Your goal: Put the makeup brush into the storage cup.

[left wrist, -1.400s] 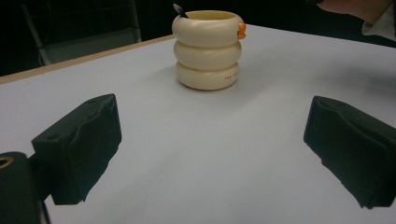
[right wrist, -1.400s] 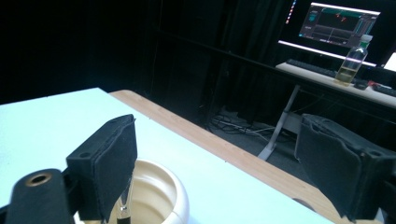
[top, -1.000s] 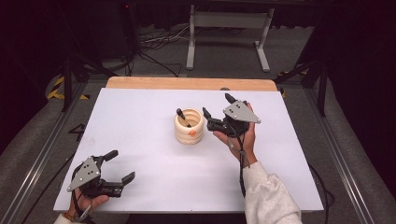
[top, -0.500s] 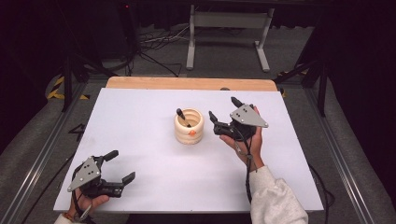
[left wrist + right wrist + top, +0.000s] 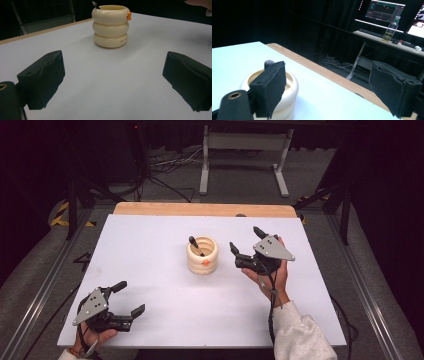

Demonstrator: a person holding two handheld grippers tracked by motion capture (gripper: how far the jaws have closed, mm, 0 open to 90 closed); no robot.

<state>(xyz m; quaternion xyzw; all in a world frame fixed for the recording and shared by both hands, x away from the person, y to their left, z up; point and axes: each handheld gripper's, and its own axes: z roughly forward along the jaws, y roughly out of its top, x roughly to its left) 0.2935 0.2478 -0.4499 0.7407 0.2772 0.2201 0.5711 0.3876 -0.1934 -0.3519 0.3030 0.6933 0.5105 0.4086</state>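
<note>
Cream holder (image 5: 202, 255): 3 stacked rings, mid table (image 5: 150, 245), dark-tipped tool inside.
Left tongs (image 5: 126, 298): open, empty, near front-left corner.
Right tongs (image 5: 246, 240): open, empty, just right of holder.
Right gripper view: bottle (image 5: 391, 28), lit monitor (image 5: 384, 10).
Left gripper view: small print on holder, unreadable.

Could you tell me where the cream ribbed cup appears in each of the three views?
High view: cream ribbed cup at table centre, left of the right tool.
Left gripper view: top centre, beyond both jaws.
Right gripper view: bottom left, partly behind the left jaw.
Shared landmark: the dark stick inside it.
</note>
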